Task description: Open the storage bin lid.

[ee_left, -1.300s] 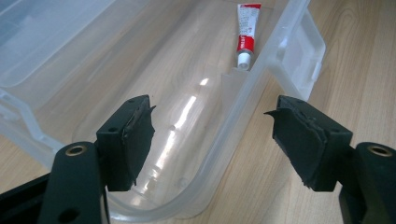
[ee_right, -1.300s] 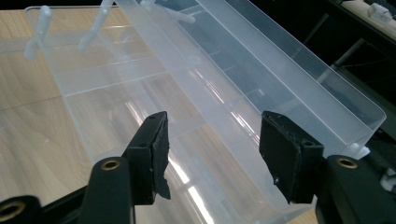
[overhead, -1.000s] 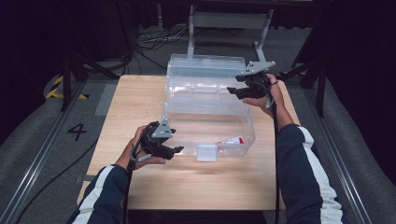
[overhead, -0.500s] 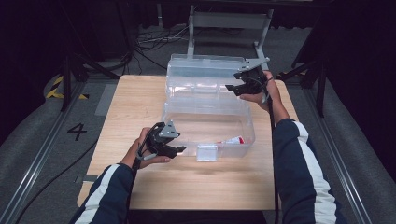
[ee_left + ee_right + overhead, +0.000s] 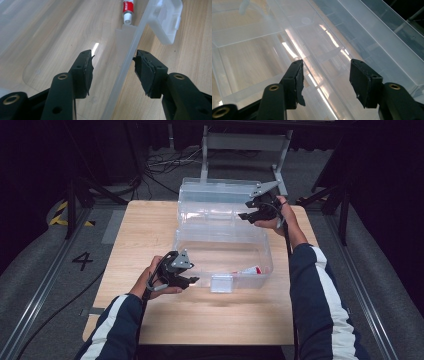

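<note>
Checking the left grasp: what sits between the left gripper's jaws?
In the left gripper view, the clear box's front wall runs up between the left gripper jaws, which have been closing, pads not yet pressing.

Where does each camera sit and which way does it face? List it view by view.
High view: above the person's side, looking forward and down on the table; both forearms, left gripper and right gripper show.
Left gripper view: on the left gripper, its jaws astride the clear box front wall.
Right gripper view: on the right gripper, jaws over the box's far edge.
Shared: the red-and-white tube.
</note>
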`<act>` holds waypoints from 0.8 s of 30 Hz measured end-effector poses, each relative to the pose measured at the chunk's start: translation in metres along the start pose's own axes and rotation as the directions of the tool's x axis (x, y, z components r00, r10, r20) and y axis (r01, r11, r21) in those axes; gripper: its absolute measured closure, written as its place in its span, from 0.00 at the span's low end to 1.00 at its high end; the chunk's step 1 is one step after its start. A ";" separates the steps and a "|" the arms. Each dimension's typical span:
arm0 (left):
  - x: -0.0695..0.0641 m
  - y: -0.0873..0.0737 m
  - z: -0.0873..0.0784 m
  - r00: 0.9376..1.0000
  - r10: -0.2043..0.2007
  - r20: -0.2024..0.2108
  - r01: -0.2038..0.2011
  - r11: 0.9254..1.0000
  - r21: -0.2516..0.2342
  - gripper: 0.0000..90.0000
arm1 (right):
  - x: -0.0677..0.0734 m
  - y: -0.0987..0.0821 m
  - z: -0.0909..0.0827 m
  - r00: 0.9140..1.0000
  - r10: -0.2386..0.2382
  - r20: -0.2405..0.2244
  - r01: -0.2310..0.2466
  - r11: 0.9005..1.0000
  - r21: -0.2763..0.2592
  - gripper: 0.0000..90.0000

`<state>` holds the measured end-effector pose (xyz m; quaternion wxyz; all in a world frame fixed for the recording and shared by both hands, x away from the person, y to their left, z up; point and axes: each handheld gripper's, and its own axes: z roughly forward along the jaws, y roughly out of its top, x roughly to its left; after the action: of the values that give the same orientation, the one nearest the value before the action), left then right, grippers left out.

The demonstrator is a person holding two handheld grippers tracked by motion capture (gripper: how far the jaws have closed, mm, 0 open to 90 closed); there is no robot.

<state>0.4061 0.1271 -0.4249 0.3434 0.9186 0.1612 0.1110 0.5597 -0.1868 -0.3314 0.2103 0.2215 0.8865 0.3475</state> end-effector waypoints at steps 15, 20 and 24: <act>-0.001 0.004 0.000 1.000 0.014 -0.009 -0.014 1.000 -0.001 0.59 | -0.001 0.000 -0.006 0.998 -0.033 -0.046 0.033 0.999 -0.003 0.74; -0.004 0.008 0.001 0.999 0.041 0.007 -0.041 0.999 -0.001 0.69 | 0.000 0.006 -0.007 0.997 -0.055 -0.058 0.058 0.998 0.037 0.79; -0.007 0.010 0.005 0.997 0.078 0.019 -0.078 0.996 0.031 0.80 | -0.002 0.009 -0.008 0.995 -0.068 -0.076 0.073 0.996 0.060 0.82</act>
<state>0.4037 0.1145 -0.4227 0.3256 0.9304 0.1240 0.1137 0.5592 -0.1861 -0.3191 0.1825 0.1837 0.9115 0.3196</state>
